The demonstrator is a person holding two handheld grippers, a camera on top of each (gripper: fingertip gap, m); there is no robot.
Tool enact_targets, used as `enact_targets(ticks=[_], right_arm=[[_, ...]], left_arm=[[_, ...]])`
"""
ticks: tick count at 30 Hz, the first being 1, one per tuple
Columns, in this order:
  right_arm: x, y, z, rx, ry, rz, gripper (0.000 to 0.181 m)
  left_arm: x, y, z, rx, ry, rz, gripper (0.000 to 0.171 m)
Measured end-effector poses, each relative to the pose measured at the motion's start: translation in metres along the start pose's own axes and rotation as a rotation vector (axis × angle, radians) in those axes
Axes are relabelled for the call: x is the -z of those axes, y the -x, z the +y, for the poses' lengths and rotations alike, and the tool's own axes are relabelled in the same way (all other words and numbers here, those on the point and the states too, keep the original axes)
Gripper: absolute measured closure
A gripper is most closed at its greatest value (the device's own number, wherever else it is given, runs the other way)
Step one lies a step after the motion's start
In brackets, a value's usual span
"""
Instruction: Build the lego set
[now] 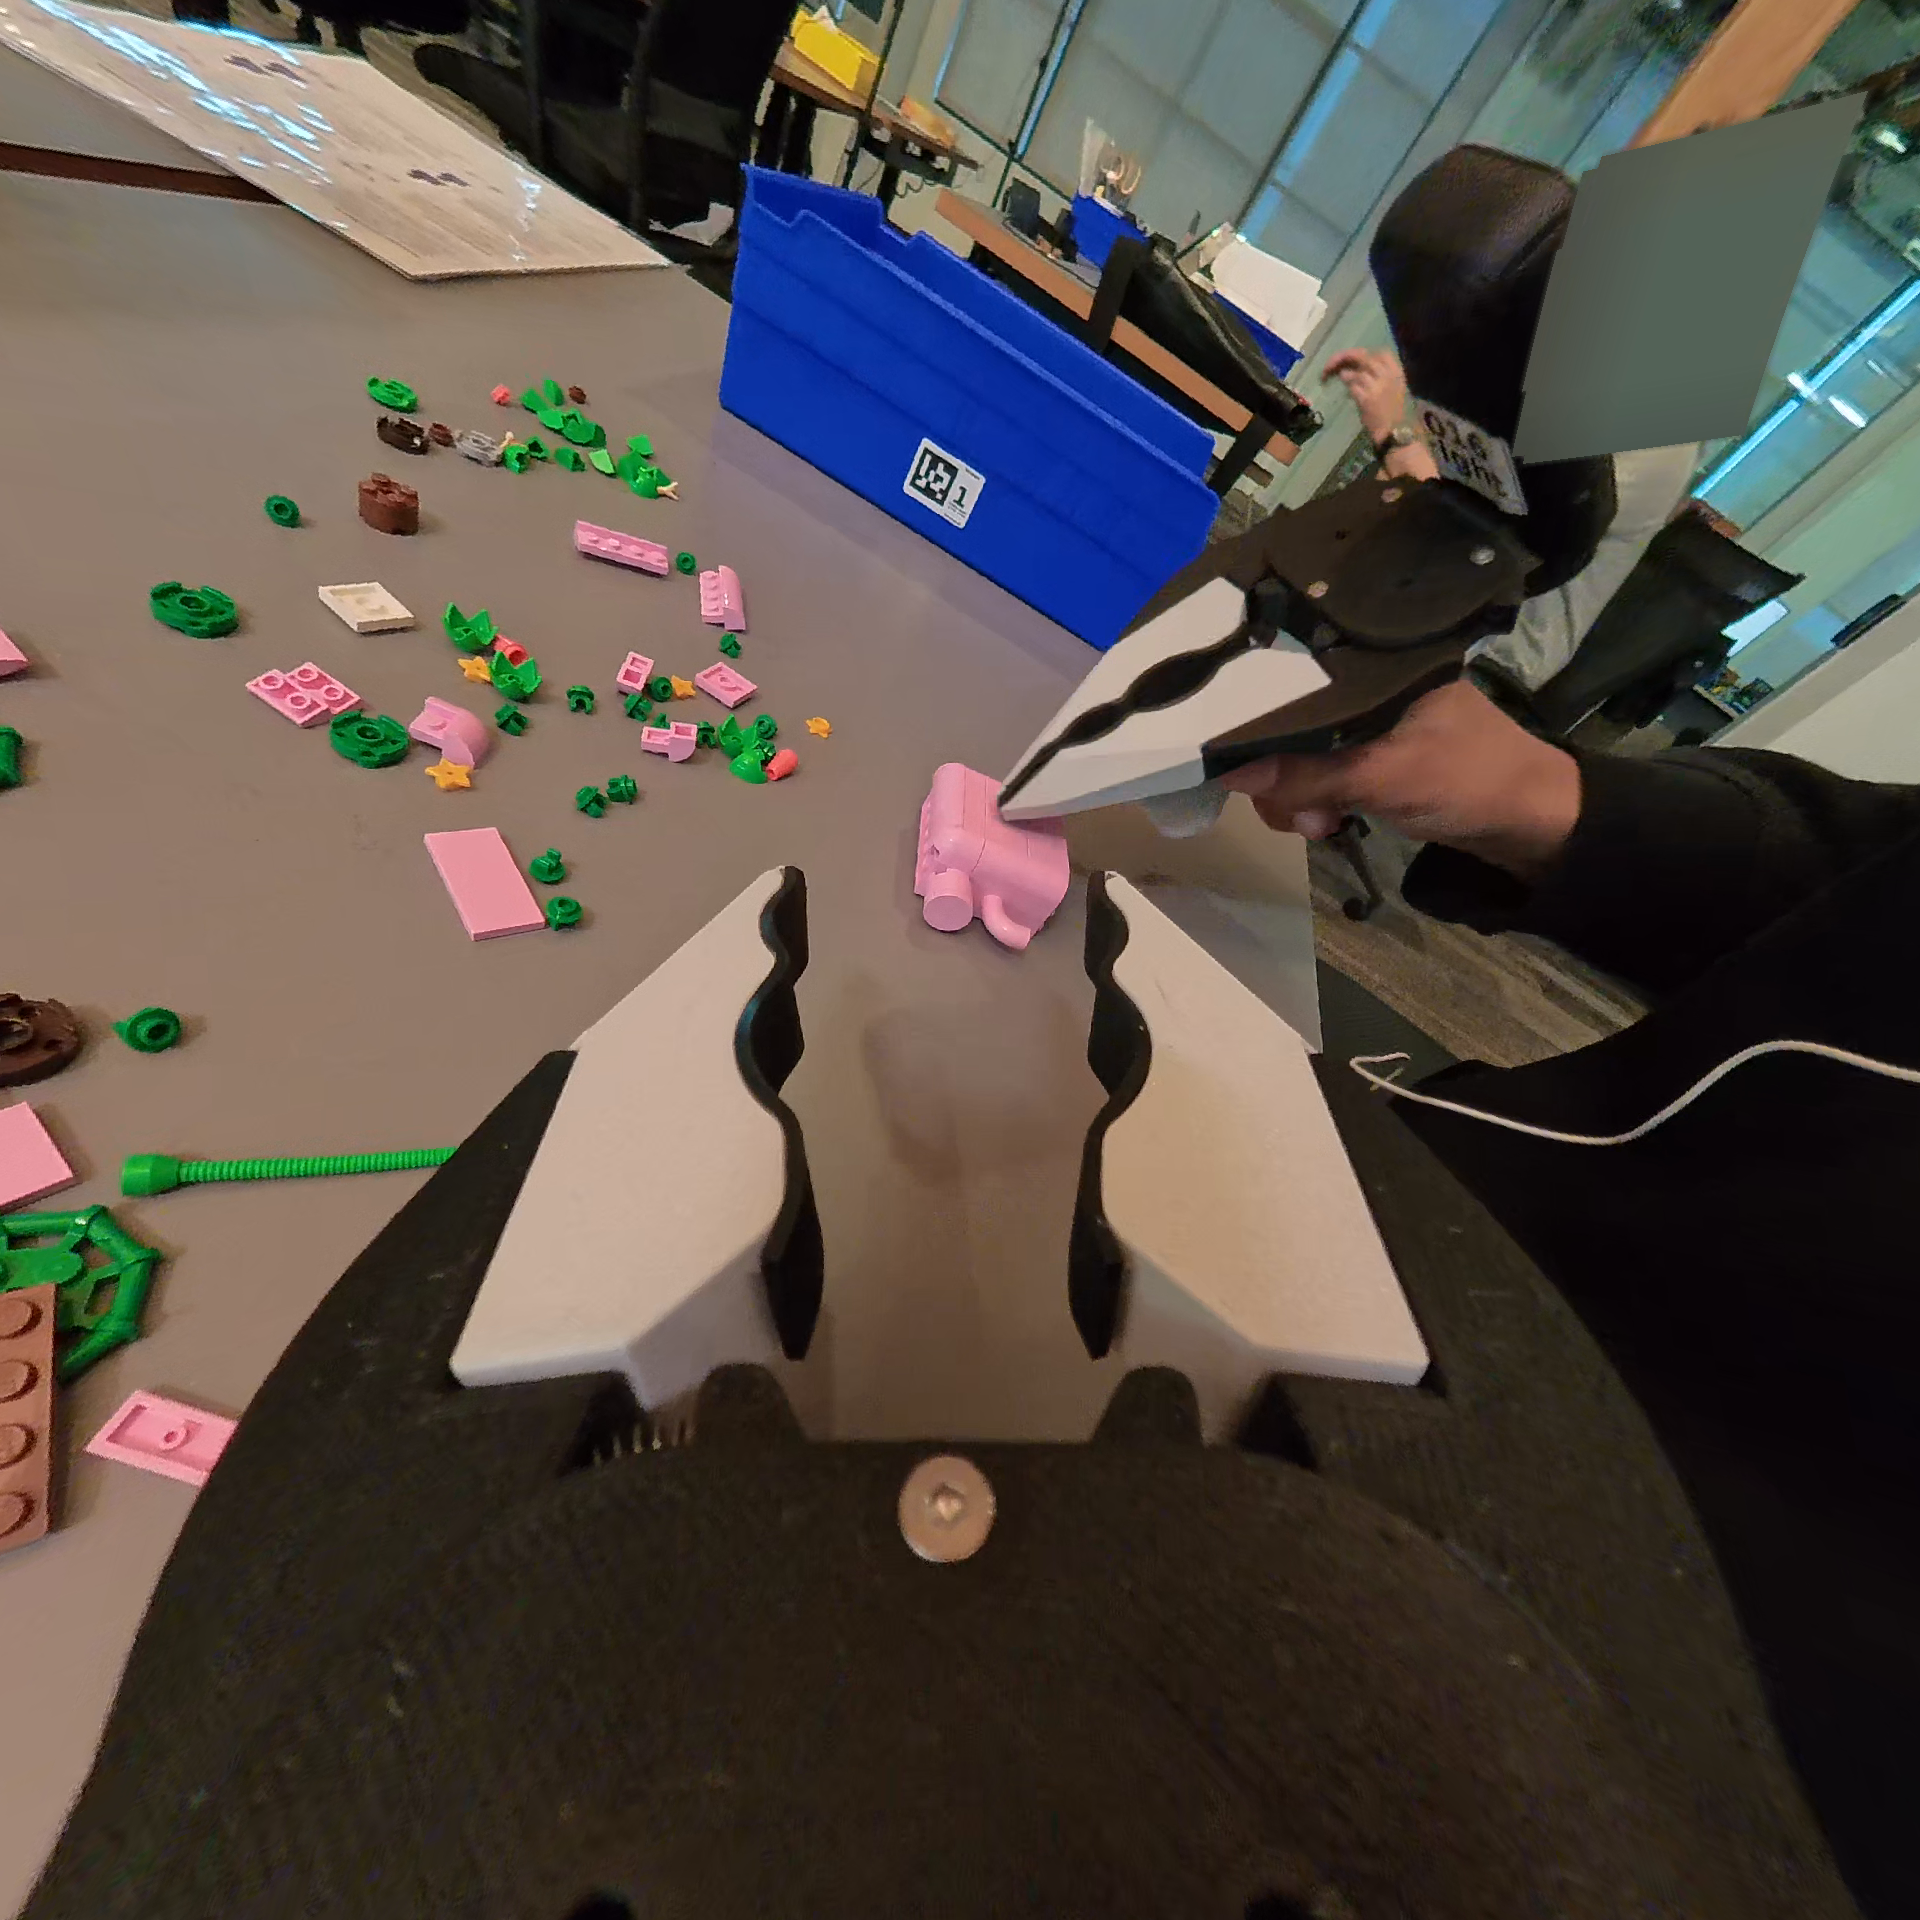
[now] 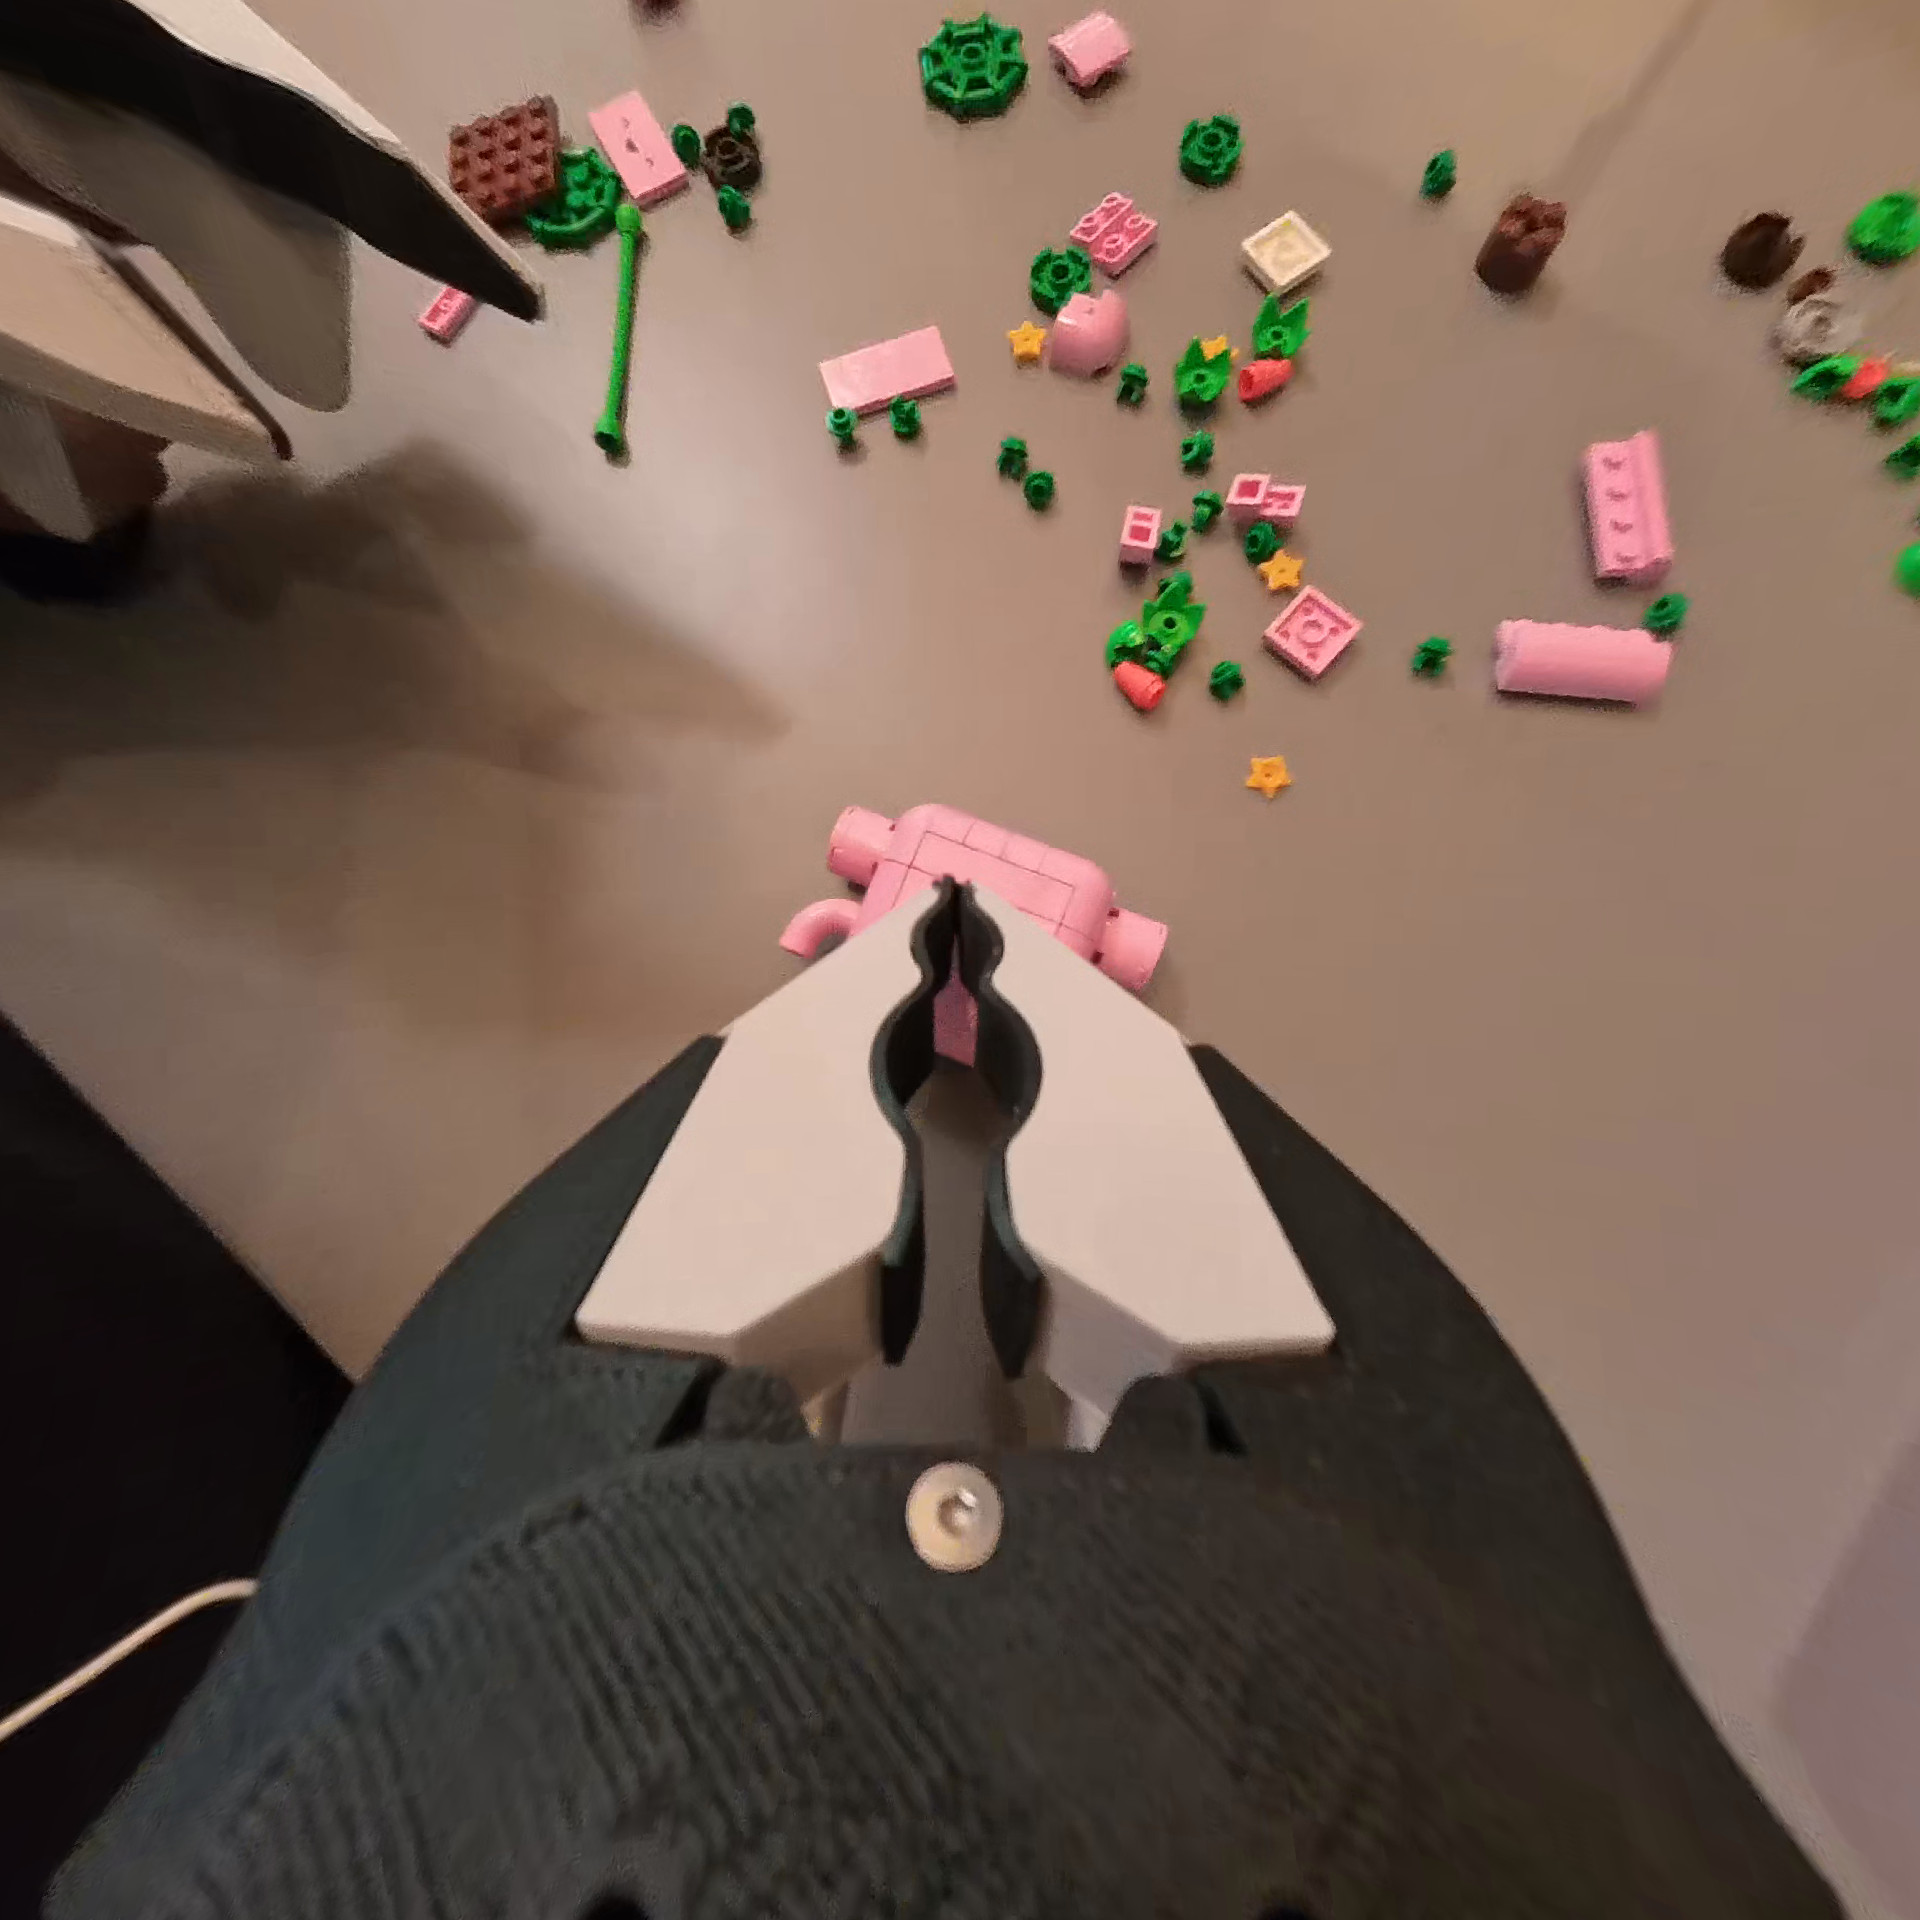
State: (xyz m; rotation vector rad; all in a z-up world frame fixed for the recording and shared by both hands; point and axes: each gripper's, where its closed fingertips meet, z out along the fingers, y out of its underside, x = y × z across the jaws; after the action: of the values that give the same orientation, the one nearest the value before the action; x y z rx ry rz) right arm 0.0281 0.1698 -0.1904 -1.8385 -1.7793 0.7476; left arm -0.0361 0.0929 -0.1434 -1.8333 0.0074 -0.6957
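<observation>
Pink block assembly (image 1: 987, 868): one, lying on the grey counter (image 1: 312, 914) near its edge, a curled pink piece and round pegs projecting from its sides.

Right gripper (image 2: 953, 891): jaws closed together, tips resting on the assembly's top (whether they pinch any part of it cannot be told).

Left gripper (image 1: 945, 914): jaws wide apart, holding nothing, just short of the assembly.

Loose pieces, scattered beyond: flat pink plate (image 1: 484, 883), green rod (image 1: 281, 1169), white tile (image 1: 366, 606), brown round brick (image 1: 389, 503), small green studs, yellow stars.

Blue bin (image 1: 935, 416): one, at the counter's far edge, a square marker on its side.
</observation>
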Motion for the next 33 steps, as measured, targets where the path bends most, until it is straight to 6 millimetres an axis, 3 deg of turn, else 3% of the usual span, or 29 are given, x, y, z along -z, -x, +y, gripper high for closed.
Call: enact_targets(ticks=[4, 5, 9, 14, 16, 18, 21, 23, 28, 29, 31, 32, 33], right_arm=[[0.014, -0.007, -0.025, 0.024, -0.131, 0.074, 0.181], [0.015, -0.010, -0.026, 0.030, -0.140, 0.095, 0.171], [0.000, -0.007, -0.001, 0.035, 0.002, 0.115, 0.113], [-0.004, -0.013, 0.014, -0.011, 0.050, 0.200, 0.089], [-0.007, -0.014, 0.021, -0.045, 0.073, 0.195, 0.095], [-0.009, -0.008, 0.024, -0.083, 0.074, 0.131, 0.117], [-0.008, 0.000, 0.025, -0.063, 0.083, 0.059, 0.117], [-0.006, 0.009, 0.019, -0.023, 0.038, 0.010, 0.130], [0.002, 0.030, 0.002, 0.165, -0.113, -0.016, 0.137], [0.005, 0.034, -0.001, 0.206, -0.142, -0.007, 0.144], [0.010, 0.040, -0.006, 0.263, -0.193, 0.000, 0.175], [0.012, 0.042, -0.008, 0.276, -0.214, 0.003, 0.181], [0.012, 0.042, -0.007, 0.274, -0.215, 0.006, 0.176]], left_arm=[[0.000, 0.000, 0.000, 0.001, 0.001, -0.001, 0.121], [0.000, 0.000, 0.000, 0.001, 0.002, -0.001, 0.121], [-0.001, 0.000, 0.001, -0.001, 0.006, -0.001, 0.121], [-0.001, 0.000, 0.002, -0.002, 0.010, -0.002, 0.120], [-0.001, 0.000, 0.002, -0.003, 0.013, 0.000, 0.120], [-0.001, -0.001, 0.003, -0.005, 0.015, -0.001, 0.120], [-0.002, 0.000, 0.003, -0.007, 0.018, -0.003, 0.120], [-0.002, 0.000, 0.004, -0.007, 0.022, -0.004, 0.120], [-0.005, 0.000, 0.011, -0.003, 0.057, 0.000, 0.117], [-0.006, -0.001, 0.012, 0.000, 0.065, 0.005, 0.116], [-0.008, -0.002, 0.016, 0.011, 0.083, 0.013, 0.114], [-0.008, -0.003, 0.018, 0.022, 0.095, 0.024, 0.112], [-0.009, -0.005, 0.020, 0.033, 0.106, 0.037, 0.111]])
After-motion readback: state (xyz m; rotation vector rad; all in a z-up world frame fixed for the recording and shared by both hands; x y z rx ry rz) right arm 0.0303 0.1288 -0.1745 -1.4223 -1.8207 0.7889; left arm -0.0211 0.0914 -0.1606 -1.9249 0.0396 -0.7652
